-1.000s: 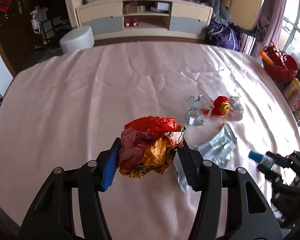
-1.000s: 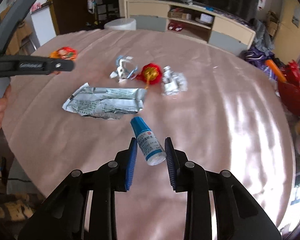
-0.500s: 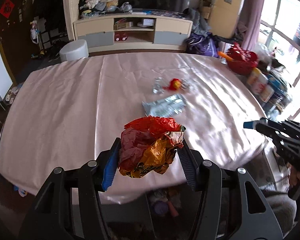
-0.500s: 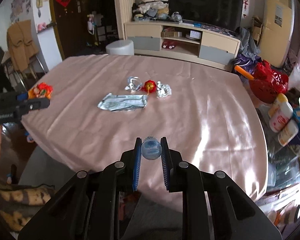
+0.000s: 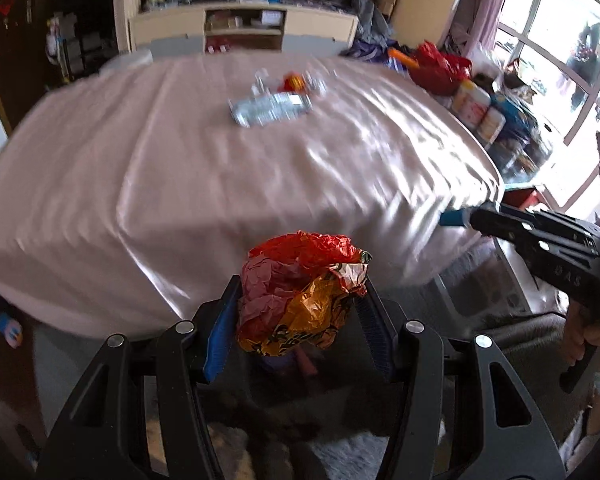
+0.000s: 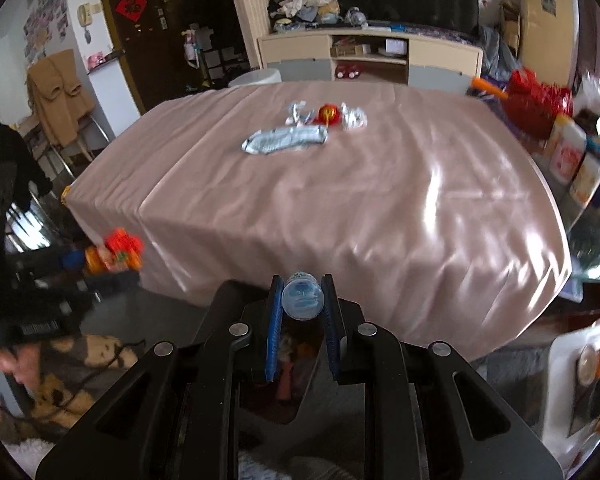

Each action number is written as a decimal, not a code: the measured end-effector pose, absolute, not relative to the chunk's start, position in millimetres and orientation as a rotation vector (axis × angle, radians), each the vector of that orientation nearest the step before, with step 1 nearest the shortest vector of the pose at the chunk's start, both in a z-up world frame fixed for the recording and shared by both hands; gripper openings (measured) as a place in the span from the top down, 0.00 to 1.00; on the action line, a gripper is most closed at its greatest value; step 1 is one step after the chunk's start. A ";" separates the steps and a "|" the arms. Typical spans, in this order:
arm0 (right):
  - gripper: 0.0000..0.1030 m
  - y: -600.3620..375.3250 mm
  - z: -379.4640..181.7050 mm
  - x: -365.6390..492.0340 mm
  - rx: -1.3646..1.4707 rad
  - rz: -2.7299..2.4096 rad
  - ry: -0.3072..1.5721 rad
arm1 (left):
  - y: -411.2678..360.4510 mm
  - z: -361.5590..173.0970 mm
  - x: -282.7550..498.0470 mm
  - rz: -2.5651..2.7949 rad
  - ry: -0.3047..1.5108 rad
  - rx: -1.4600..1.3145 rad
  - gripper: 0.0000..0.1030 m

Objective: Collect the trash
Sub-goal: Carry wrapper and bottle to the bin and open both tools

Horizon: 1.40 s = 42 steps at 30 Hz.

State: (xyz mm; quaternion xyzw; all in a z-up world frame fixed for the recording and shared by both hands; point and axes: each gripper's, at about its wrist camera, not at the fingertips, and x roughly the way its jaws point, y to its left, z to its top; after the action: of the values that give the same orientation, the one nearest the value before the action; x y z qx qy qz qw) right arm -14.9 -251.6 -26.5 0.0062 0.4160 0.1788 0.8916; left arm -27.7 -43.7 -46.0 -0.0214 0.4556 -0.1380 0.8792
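Trash is being carried in both grippers, off the near edge of the table (image 5: pixel 204 184). A crumpled red and orange wrapper (image 5: pixel 300 292) is being clenched between the pads of the left gripper (image 5: pixel 298 320), bulging up and forward past the fingertips. A small blue-capped bottle (image 6: pixel 302 295) is being pinched near the tips of the right gripper (image 6: pixel 302 300), whose jaws have just been closing, with the bottle between them. The bottle's long axis is being held roughly along the fingers, one rounded end facing the camera.

Both loads are being held beyond the table's near edge and below its top, over the floor. Under each gripper, on the near side of the table, something dark with coloured items inside is being glimpsed; it is probably a bin, but it is too blurred to tell. Judged from this, the coming move turns on the drop: each piece lies straight ahead of its fingers and needs only release above that spot. Neither hand looks clearly nearer.

Far across the table, a flattened silver packet (image 6: pixel 286 139), small foil scraps (image 6: pixel 354 117) and a red round piece (image 6: pixel 327 114) are being left for later.
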 end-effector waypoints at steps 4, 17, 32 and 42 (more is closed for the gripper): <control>0.80 -249.3 -43.7 -20.9 0.050 0.389 0.897 | -52.9 -71.1 -37.6 -0.293 0.989 -0.062 0.48; 0.80 -227.4 -105.8 -15.5 0.092 0.376 1.013 | -57.3 -139.9 -41.0 -0.274 1.103 -0.028 0.48; 0.78 -211.2 -128.9 -1.4 0.095 0.386 1.067 | -58.5 -160.4 -35.3 -0.291 1.151 -0.009 0.39; 0.24 -238.2 -120.7 -1.5 0.163 0.304 1.029 | -46.0 -154.3 -32.7 -0.215 1.142 -0.023 0.08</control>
State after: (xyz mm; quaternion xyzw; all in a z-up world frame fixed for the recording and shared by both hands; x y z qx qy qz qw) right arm -1.5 -238.2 -120.7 0.0777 0.4896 0.1448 0.8563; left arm -32.7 -46.0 -154.3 -0.0107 0.5392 -0.1018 0.8359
